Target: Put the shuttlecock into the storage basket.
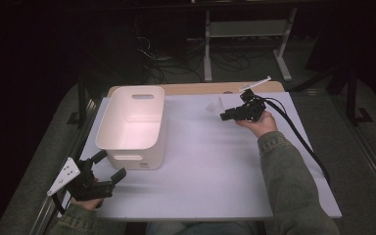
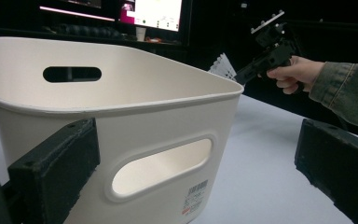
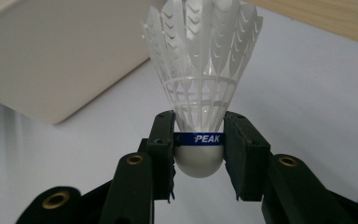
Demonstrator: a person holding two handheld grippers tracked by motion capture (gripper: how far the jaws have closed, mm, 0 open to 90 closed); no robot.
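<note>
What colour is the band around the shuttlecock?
Dark blue, with white lettering, on the shuttlecock; the right gripper view shows it best.

A white bin [image 1: 132, 122] stands on the left part of the pale desk [image 1: 215, 166] — open at the top, a handle slot in each end wall, a barcode label low on the near end. Beyond the desk, cables [image 1: 176, 63] lie on the dark floor beside a white frame [image 1: 247, 29].

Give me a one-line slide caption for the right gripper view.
Right hand-held gripper clamps a white shuttlecock by its cork base, skirt pointing away, with the white bin beyond.
</note>
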